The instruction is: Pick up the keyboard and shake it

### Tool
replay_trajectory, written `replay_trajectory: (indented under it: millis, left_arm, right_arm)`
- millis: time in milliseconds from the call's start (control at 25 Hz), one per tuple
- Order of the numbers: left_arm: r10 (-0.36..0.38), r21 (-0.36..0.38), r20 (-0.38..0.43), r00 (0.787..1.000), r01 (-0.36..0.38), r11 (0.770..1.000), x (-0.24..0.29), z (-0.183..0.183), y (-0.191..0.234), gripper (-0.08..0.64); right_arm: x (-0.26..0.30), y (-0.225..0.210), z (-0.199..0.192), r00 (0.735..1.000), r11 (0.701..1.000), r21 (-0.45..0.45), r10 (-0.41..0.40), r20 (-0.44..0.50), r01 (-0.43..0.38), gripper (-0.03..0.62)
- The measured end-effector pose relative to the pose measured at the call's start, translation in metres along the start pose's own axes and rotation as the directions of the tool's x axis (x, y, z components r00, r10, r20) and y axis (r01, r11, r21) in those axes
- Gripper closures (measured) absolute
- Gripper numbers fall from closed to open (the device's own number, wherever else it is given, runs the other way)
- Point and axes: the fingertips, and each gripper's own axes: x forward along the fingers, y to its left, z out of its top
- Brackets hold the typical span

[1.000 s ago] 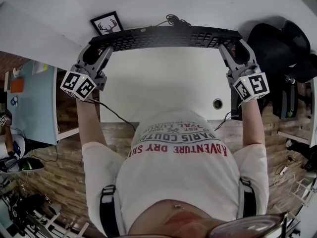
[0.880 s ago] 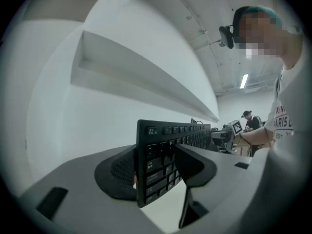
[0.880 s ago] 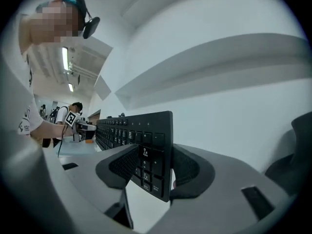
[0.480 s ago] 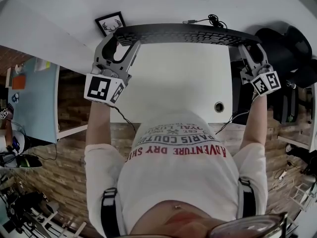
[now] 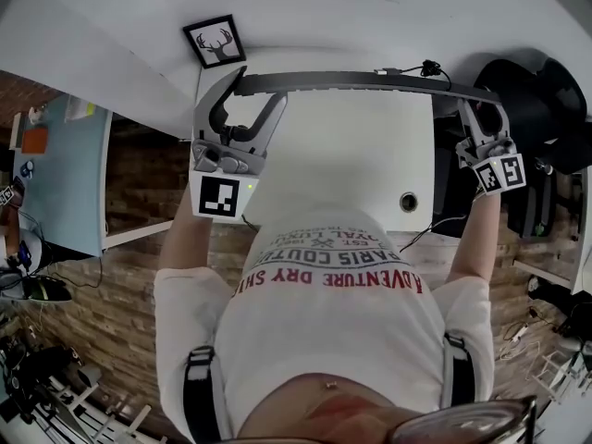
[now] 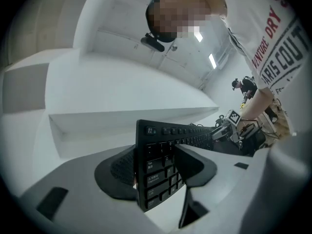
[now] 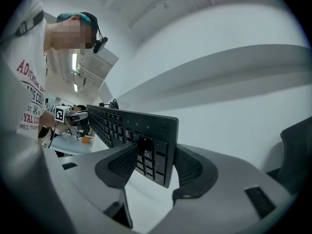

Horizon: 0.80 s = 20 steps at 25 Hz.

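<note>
- The left gripper (image 5: pixel 250 95) pinches the left end of the keyboard (image 5: pixel 351 82).
- The right gripper (image 5: pixel 483 111) has the right end between its pads, and its jaws are opening.
- The keyboard hangs on edge across the upper frame, above the white desk (image 5: pixel 351 155).
- A deer picture (image 5: pixel 215 42) is at upper left and a black chair (image 5: pixel 541 81) at right.

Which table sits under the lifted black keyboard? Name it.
The white rectangular desk, directly beneath the black plastic keyboard; the light-blue table stands apart across a gap.
</note>
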Motion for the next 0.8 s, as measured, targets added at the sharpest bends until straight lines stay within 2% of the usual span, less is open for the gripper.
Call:
replay_trajectory:
  millis: [160,320,440,640,800]
  left_arm:
    - [-0.016,0.078,0.013,1.0,0.015,0.997,-0.006,0.005,-0.008,0.319]
    - [-0.022,0.087,0.0,1.0,0.022,0.996,-0.008,0.002,-0.008,0.319]
    - [-0.026,0.026,-0.05,0.998,0.027,0.999,-0.008,-0.011,-0.005,0.319]
    - [-0.046,-0.156,-0.12,0.992,0.027,0.987,-0.004,-0.038,0.009,0.319]
    - [-0.08,-0.179,-0.195,0.978,0.045,0.983,-0.011,-0.067,0.015,0.319]
  right_arm:
    - [-0.004,0.003,-0.007,1.0,1.0,-0.009,-0.008,-0.017,0.008,0.359]
    - [-0.003,0.005,-0.013,0.999,1.0,-0.008,-0.01,-0.034,0.01,0.357]
    - [-0.002,0.008,-0.016,0.998,1.0,-0.01,-0.009,-0.056,0.008,0.357]
    - [0.006,0.016,-0.031,0.99,1.0,0.003,-0.004,-0.143,0.005,0.359]
    - [0.013,0.027,-0.052,0.974,0.999,0.044,0.011,-0.225,-0.001,0.359]
